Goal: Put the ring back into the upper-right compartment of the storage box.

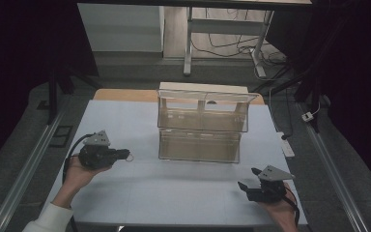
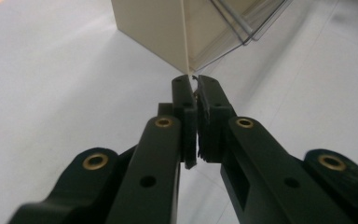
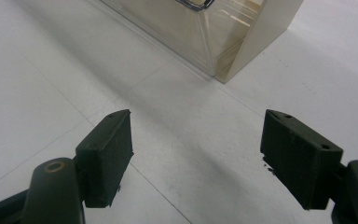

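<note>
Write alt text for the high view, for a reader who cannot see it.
A clear two-tier plastic organiser stands at the middle of a white table. A person's hands hold a gripper on either side of it: the left gripper is shut, the right gripper open, neither touching the organiser.

high: above, looking forward-down | gripper views: low, close (both share clear case [image 1: 200,126])

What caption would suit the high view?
Two hand-held grippers, left shut and right open, flank a clear two-tier organizer on a white table.
</note>
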The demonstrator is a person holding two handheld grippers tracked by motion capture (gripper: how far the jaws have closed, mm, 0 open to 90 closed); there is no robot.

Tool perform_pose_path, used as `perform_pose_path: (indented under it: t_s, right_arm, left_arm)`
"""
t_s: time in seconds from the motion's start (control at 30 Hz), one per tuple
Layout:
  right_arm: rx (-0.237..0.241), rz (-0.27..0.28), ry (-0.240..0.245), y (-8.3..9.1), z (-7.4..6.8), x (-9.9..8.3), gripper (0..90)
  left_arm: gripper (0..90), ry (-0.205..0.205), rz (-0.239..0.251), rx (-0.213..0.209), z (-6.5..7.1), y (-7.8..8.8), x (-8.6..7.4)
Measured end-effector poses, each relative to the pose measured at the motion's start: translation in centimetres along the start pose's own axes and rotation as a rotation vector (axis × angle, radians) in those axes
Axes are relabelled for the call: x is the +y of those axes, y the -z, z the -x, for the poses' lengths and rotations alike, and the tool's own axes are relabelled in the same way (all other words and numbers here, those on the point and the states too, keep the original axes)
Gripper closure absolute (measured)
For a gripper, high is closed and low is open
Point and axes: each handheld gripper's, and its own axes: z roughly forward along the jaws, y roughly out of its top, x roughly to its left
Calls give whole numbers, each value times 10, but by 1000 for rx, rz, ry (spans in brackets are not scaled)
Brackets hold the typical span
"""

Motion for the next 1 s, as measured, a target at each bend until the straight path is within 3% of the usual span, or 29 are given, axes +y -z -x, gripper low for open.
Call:
perform_pose_path:
  t_s: [1.0]
  right_arm:
    - [-6,2,-5,0,1,0,249]
  left_arm:
    - [862,-11,147,-39,20,12,23]
